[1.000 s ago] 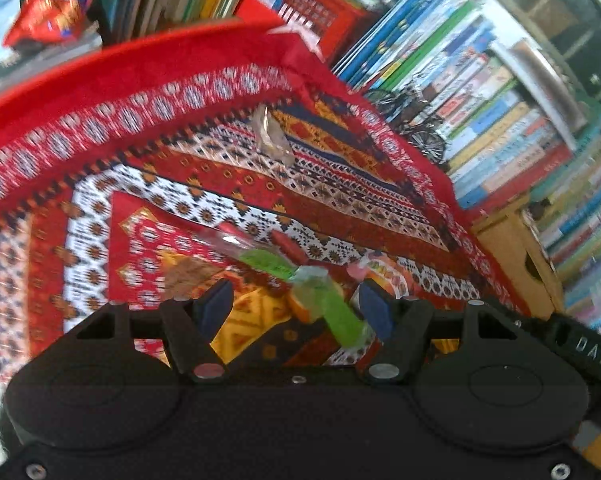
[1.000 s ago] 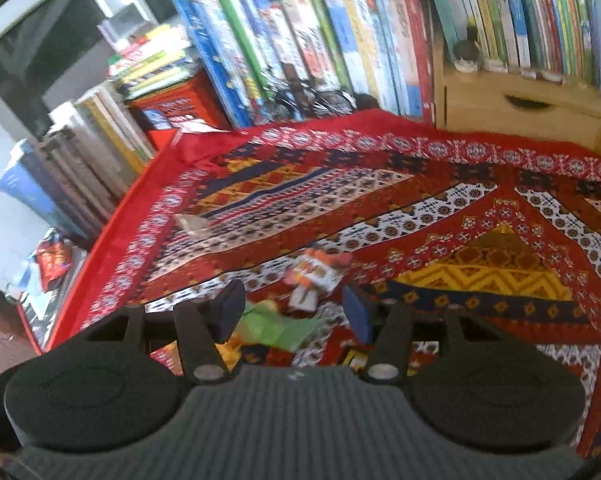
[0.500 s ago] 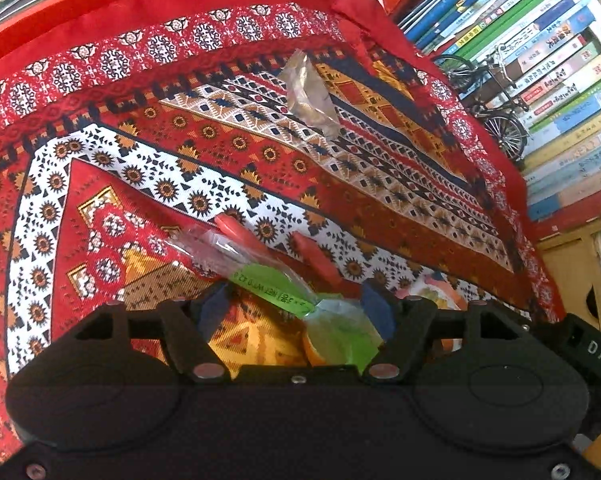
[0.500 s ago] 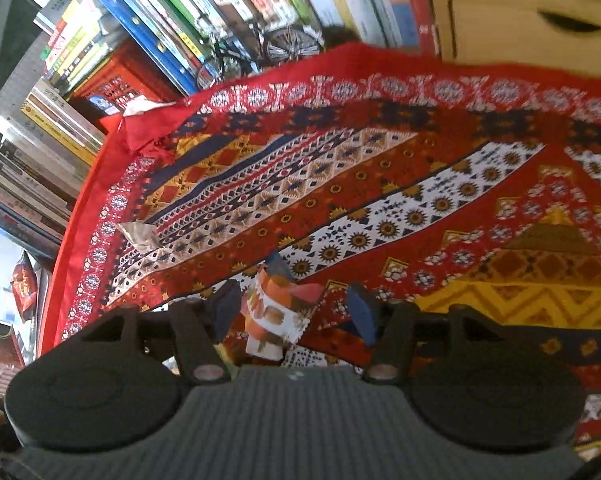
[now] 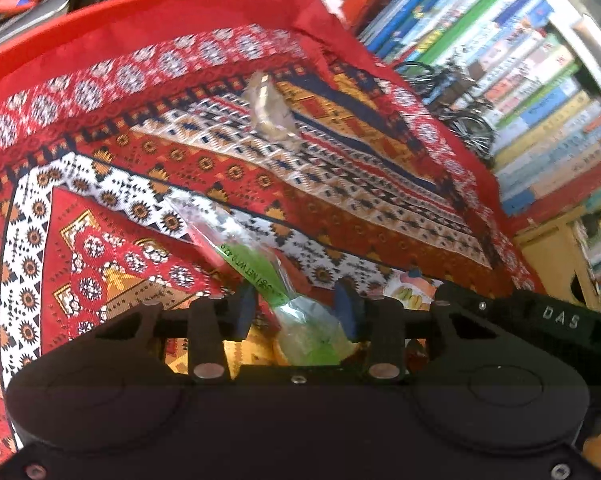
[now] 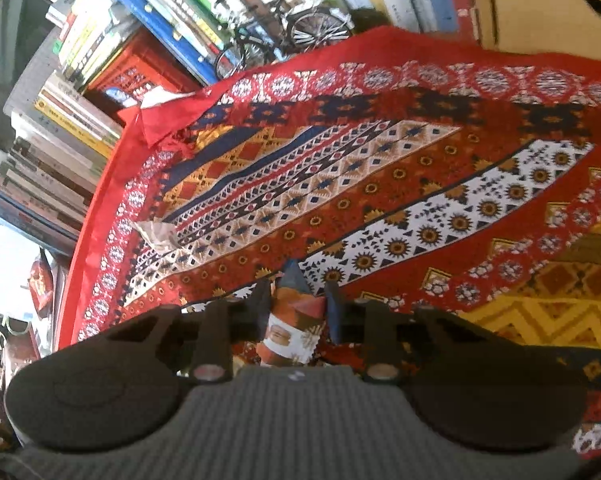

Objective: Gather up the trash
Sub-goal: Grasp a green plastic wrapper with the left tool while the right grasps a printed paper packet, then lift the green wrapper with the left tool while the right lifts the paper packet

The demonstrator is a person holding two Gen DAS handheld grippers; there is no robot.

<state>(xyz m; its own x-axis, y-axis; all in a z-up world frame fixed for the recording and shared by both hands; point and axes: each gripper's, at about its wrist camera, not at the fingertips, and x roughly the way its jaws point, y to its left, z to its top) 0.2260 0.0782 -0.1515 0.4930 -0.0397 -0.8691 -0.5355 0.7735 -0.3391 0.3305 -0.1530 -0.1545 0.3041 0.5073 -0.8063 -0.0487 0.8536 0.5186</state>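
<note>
1. Crinkly clear-and-green plastic wrapper (image 5: pixel 268 276), one, on the patterned cloth (image 5: pixel 100 128): your left gripper (image 5: pixel 296 312) is closing around it.
2. One printed paper wrapper (image 6: pixel 296 320): your right gripper (image 6: pixel 296 312) is closing, pads touching it.
3. One crumpled clear scrap (image 5: pixel 270 106) lies well apart.

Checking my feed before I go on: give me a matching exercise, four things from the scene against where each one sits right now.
Things:
1. green wrapper
2. orange wrapper
3. clear crumpled wrapper
4. toy bicycle

Places:
A. by the books, past the cloth's edge
B. between the right tongs
C. alone on the cloth's far stripes
D. between the left tongs

Pairs: 1-D, 2-B, 3-C, 4-A
</note>
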